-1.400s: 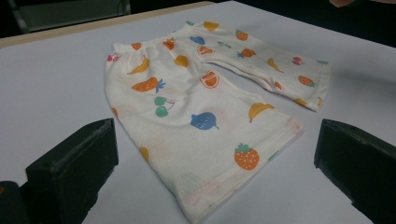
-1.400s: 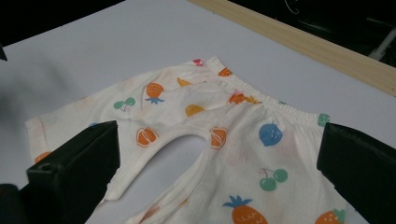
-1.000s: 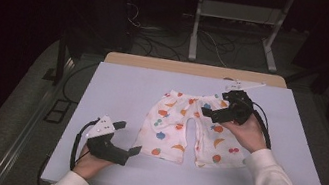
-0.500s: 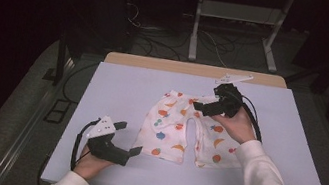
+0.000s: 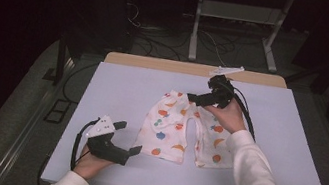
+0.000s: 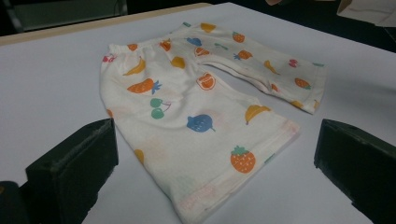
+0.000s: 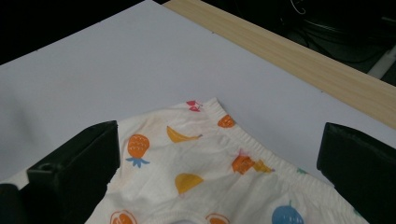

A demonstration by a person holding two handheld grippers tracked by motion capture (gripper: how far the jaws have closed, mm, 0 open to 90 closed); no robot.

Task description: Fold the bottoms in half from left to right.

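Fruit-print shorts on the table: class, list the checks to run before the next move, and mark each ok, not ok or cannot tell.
1. Shorts lie flat, both legs spread: ok.
2. Right gripper open above the waistband: ok.
3. Left gripper open, near the leg hem, apart from it: ok.
4. Table around the shorts free of other things: ok.
5. Cloth already between either gripper's jaws: not ok.

The room is dark. A white table (image 5: 127, 91) stands on a grey floor (image 5: 12, 112). Black cables (image 5: 160, 46) lie behind it.
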